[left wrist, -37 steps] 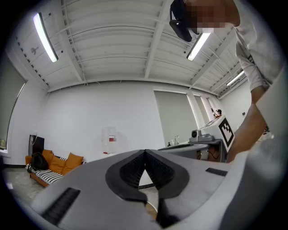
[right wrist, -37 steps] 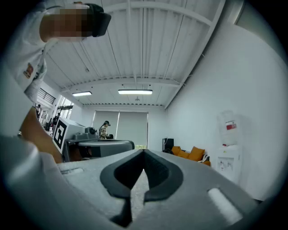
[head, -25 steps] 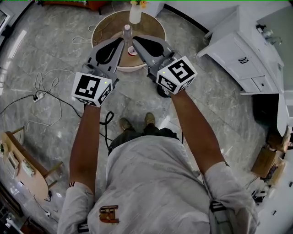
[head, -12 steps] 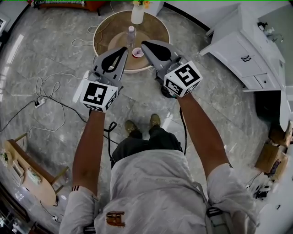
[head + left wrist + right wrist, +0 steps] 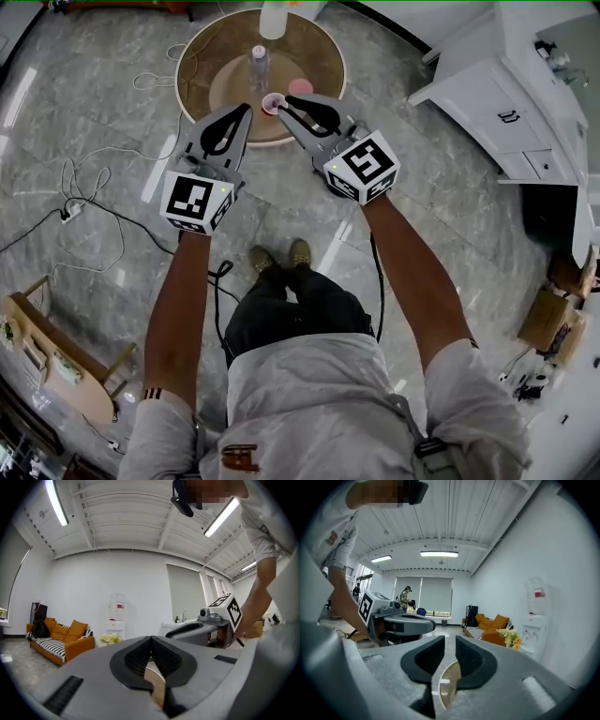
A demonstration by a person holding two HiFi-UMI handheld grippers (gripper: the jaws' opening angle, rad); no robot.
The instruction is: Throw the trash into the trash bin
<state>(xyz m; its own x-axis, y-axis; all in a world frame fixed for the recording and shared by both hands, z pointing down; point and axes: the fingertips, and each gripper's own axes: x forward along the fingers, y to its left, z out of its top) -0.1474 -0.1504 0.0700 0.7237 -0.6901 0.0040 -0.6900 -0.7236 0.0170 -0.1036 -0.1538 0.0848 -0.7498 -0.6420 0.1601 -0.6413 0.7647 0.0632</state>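
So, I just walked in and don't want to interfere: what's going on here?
A person, one tool in each hand, stands at a round table bearing a bottle and a pink cup. The left tool is shut and empty; the right tool has just been opening its jaws, nothing between them. Nothing is picked up yet.
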